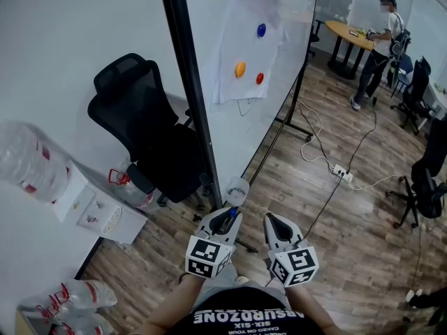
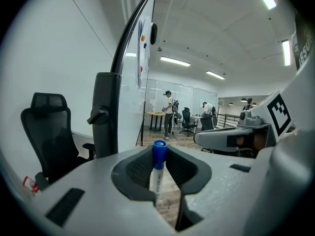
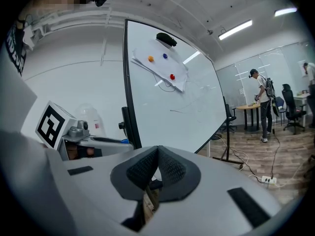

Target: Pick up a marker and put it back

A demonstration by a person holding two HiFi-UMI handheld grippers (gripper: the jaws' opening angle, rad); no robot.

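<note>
Against the wall at our left, a crumpled clear plastic bag (image 1: pixel 28 162) sits beside a white cardboard box (image 1: pixel 98 211); we cannot tell what either holds. Ahead of us stand a black mesh office chair (image 1: pixel 140 124) and a white whiteboard on a black frame (image 1: pixel 279 82), with a white paper sheet (image 1: pixel 244 47) on it under coloured magnets. Our left gripper (image 2: pixel 158 154) is clamped on the white marker with a blue cap (image 2: pixel 158 166), which stands upright between the pads, cap uppermost. Our right gripper (image 3: pixel 157 154) has its jaws pressed together, empty.
</note>
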